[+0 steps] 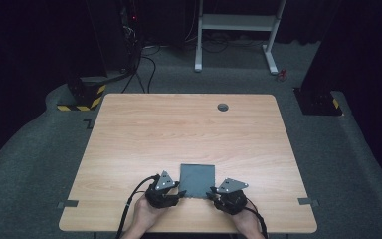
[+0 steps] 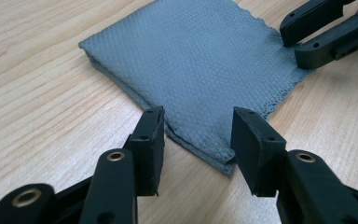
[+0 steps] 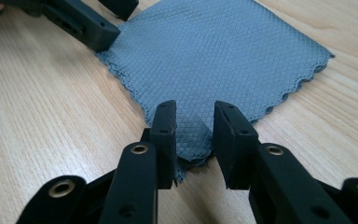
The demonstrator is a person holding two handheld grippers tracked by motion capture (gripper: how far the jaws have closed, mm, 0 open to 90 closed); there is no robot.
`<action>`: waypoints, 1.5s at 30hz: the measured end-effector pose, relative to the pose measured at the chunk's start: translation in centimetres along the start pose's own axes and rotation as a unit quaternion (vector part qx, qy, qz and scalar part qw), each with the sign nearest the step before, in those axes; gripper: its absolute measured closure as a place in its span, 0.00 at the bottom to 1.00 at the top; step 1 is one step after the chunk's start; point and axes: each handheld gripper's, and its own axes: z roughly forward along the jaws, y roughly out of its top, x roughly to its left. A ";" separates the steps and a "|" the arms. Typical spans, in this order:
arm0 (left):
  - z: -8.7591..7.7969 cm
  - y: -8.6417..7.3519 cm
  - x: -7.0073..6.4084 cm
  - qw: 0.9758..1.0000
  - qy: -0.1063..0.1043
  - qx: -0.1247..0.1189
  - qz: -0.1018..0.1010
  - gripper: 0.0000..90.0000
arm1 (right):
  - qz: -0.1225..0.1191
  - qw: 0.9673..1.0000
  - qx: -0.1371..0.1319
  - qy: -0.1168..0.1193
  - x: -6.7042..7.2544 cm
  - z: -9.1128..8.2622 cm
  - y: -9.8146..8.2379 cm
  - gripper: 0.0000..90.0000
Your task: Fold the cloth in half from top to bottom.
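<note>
- Cloth [image 1: 197,179]: grey, folded, flat on table [image 1: 179,129] near its front edge, between both grippers.
- Left gripper [image 2: 196,135]: jaws apart, astride a cloth corner, not gripping.
- Right gripper [image 3: 195,135]: jaws slightly apart around opposite corner, not clamping.

Nothing here can be read. No word, number, label or brand stands on anything in sight. The nearest thing to a sign is the yellow-and-black hazard striping [image 1: 82,107] on the floor at the upper left of the high view, by the table's far left corner, with a smaller patch of the same stripes [image 1: 335,103] on the dark base at the upper right. A faint dark mark [image 1: 87,123] sits on the carpet just off the table's left far corner, too small to make out.
</note>
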 end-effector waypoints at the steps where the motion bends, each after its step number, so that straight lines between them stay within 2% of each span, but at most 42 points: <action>1: 0.0 0.0 0.0 1.000 0.002 -0.001 0.003 0.60 | -0.003 1.000 0.001 -0.002 0.1 0.0 0.0 0.77; 5: -0.1 -0.1 0.1 1.000 0.005 -0.001 0.002 0.57 | -0.006 1.000 0.003 -0.005 0.2 0.0 0.1 0.73; 8: -0.3 0.0 0.3 1.000 -0.006 0.004 -0.010 0.53 | 0.026 1.000 -0.004 0.011 -0.3 -0.2 0.0 0.71; 11: -0.6 0.3 0.8 1.000 -0.012 -0.006 -0.022 0.53 | 0.052 0.998 -0.020 0.016 -1.1 -0.8 0.0 0.76; 15: -0.6 1.1 1.5 1.000 0.005 -0.015 -0.027 0.54 | 0.058 0.998 -0.028 0.009 -2.2 -1.4 0.6 0.86; 19: 0.2 2.3 2.7 0.999 0.007 -0.023 -0.043 0.57 | 0.073 0.997 -0.029 -0.001 -3.8 -0.7 1.6 0.93; 20: 0.5 2.7 3.1 0.998 0.006 -0.027 -0.052 0.57 | 0.077 0.997 -0.030 -0.001 -4.1 -0.5 1.9 0.94; 26: 2.2 4.8 4.2 0.998 0.017 -0.035 -0.057 0.59 | 0.081 0.996 -0.039 -0.012 -5.3 1.3 3.9 0.95; 30: 3.4 5.6 4.6 0.998 0.026 -0.024 -0.058 0.60 | 0.092 0.995 -0.036 -0.007 -5.7 2.9 4.8 0.95; 32: 4.1 5.7 4.9 0.998 0.034 -0.011 -0.060 0.60 | 0.093 0.995 -0.019 -0.009 -5.8 3.8 5.2 0.94; 35: 4.8 5.6 5.2 0.997 0.053 0.011 -0.048 0.60 | 0.095 0.995 0.000 -0.021 -6.3 4.7 5.0 0.94; 37: 5.0 5.4 5.4 0.997 0.065 0.026 -0.037 0.60 | 0.098 0.995 0.008 -0.029 -6.6 4.8 4.7 0.93; 41: 4.7 5.3 5.9 0.996 0.076 0.023 -0.037 0.58 | 0.100 0.994 0.005 -0.040 -6.9 4.3 4.2 0.88; 45: 4.5 5.4 5.9 0.996 0.071 0.017 -0.043 0.58 | 0.105 0.994 -0.005 -0.044 -7.3 3.7 4.2 0.80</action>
